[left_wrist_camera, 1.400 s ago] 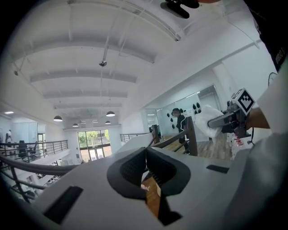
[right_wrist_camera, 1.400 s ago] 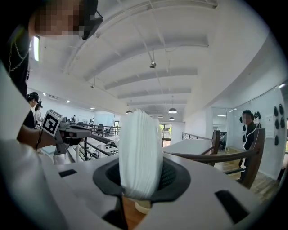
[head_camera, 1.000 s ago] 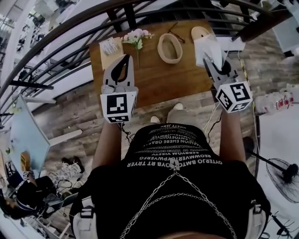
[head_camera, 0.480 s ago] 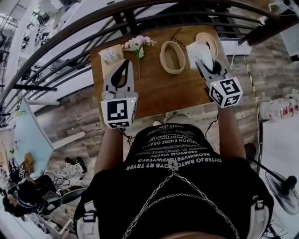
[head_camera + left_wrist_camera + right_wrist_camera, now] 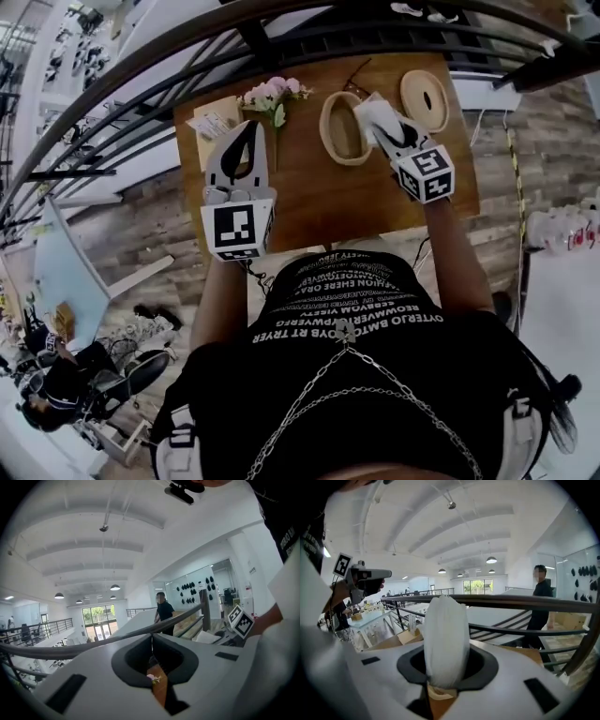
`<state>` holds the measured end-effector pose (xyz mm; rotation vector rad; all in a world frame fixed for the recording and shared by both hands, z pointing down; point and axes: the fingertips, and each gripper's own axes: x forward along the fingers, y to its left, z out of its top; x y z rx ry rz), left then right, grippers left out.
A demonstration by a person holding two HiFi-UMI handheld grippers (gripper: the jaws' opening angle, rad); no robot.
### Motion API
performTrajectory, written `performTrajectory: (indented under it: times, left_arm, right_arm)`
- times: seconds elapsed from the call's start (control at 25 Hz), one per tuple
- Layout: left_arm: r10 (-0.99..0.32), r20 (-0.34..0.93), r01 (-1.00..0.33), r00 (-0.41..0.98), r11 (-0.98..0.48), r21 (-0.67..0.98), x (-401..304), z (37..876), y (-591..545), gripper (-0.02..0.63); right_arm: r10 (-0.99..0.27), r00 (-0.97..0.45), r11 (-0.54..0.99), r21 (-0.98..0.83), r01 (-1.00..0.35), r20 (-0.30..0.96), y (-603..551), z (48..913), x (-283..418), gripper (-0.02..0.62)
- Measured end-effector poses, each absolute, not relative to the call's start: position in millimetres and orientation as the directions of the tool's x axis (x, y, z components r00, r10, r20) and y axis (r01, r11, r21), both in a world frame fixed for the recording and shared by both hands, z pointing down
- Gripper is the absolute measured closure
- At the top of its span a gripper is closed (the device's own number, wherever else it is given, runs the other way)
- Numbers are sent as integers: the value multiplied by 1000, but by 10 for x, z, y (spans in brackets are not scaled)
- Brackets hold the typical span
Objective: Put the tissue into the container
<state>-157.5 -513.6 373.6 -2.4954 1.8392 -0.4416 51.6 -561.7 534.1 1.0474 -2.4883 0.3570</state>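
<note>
The right gripper (image 5: 386, 131) has the tissue (image 5: 373, 111) pinched on edge between its jaws, just over the right rim of the oval container (image 5: 327, 131) on the tabletop (image 5: 309, 197). It looks lined up to go straight in, so probably just lower and let go. The left gripper (image 5: 246, 131) is closed on nothing, parked off to the side, likely to stay out of the way.

The right gripper (image 5: 444, 677) has its white plastic fingers (image 5: 511, 679) clamped on an upright white folded tissue (image 5: 445, 634). Just beneath shows the pale rim of a round container (image 5: 440, 693) over the brown wooden tabletop (image 5: 534, 654), with a dark metal railing (image 5: 525, 603) beyond.
</note>
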Motion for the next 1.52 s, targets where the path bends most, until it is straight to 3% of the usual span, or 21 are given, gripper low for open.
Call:
performTrajectory:
  times: [0.44, 0.72, 0.88, 0.96, 1.0, 1.04, 1.16, 1.36, 1.52]
  left_arm:
    - [-929, 313, -953, 200, -259, -160, -1667, 4183, -5363, 577]
    - [-923, 348, -960, 164, -231, -160, -1742, 4265, -5306, 577]
    - [-927, 340, -961, 157, -223, -163, -1756, 4211, -5218, 577]
    - [-929, 333, -961, 158, -223, -165, -1731, 4160, -5127, 577]
    - [-931, 329, -960, 160, -224, -166, -1700, 4123, -5070, 577]
    - [-932, 323, -959, 162, -226, -170, -1662, 4078, -5014, 577]
    - [-941, 293, -954, 169, -231, -191, -1605, 3923, -4863, 577]
    - [-946, 244, -956, 212, -253, -149, -1772, 3734, -4597, 577]
    - [-946, 193, -953, 260, -284, -109, -1802, 3559, -4369, 577]
  right_arm:
    - [-398, -640, 762, -151, -630, 658, -5827, 6655, 218, 471]
    - [-211, -549, 801, -179, -571, 808, -5686, 7343, 53, 468]
    - [-200, -492, 818, -132, -560, 847, -5679, 7499, 36, 456]
    - [-197, -485, 809, -138, -571, 852, -5648, 7517, 70, 420]
    - [-206, -491, 803, -141, -579, 846, -5632, 7492, 102, 374]
    - [-228, -500, 794, -137, -592, 836, -5632, 7441, 149, 287]
    - [-369, -507, 744, -80, -663, 779, -5720, 7130, 365, 267]
    - [-608, -543, 621, -79, -780, 579, -5677, 6127, 585, 270]
    - [-759, -553, 569, -63, -820, 344, -5402, 5043, 803, 415]
